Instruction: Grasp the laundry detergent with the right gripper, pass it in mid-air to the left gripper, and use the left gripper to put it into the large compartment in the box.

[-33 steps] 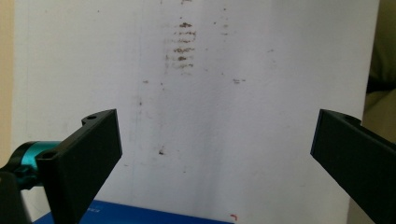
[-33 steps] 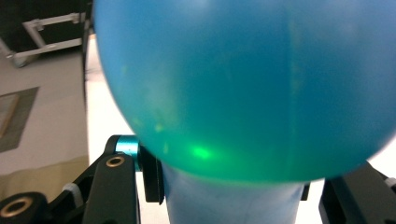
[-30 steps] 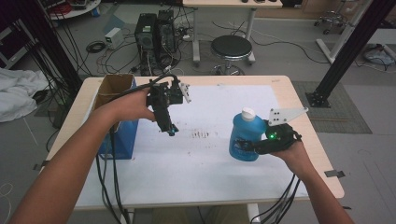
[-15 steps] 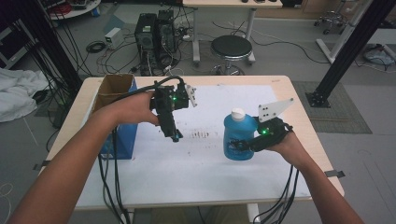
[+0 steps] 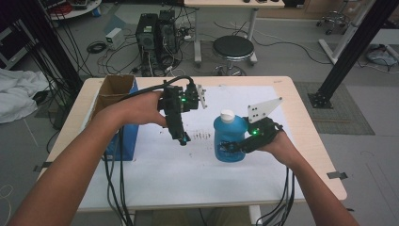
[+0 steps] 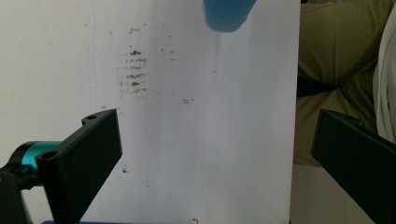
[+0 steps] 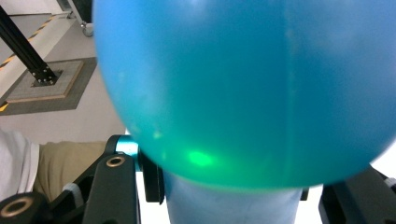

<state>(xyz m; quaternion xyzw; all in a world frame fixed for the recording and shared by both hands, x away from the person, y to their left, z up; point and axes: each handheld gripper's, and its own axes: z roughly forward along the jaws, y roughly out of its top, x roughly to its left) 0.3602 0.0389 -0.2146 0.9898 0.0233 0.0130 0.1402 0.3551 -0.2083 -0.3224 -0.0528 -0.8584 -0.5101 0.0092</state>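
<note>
A blue bottle (image 5: pixel 229 137) with a white cap stands upright over the white sheet (image 5: pixel 188 169) right of the table's centre. My right gripper (image 5: pixel 231 149) is shut on its lower body from the right side. In the right gripper view the bottle (image 7: pixel 243 84) bulges above the black jaws, which clamp its narrower part at my right gripper (image 7: pixel 233 205). My left gripper (image 5: pixel 181 137) hangs above the sheet left of the bottle, pointing down. In the left gripper view my left gripper (image 6: pixel 215 163) is open wide over the paper, and the bottle (image 6: pixel 226 14) sits at the top edge.
Brown smudges (image 5: pixel 203 136) mark the paper (image 6: pixel 201 116) between the two grippers. A blue-sided cardboard box (image 5: pixel 117 120) stands open at the table's left edge. Cables hang off the front edge. Beyond the table are a stool (image 5: pixel 234 47) and computer towers (image 5: pixel 157 28).
My right gripper has carried the bottle leftward toward the table's middle. My left gripper has drifted slightly right and lower, staying open.
</note>
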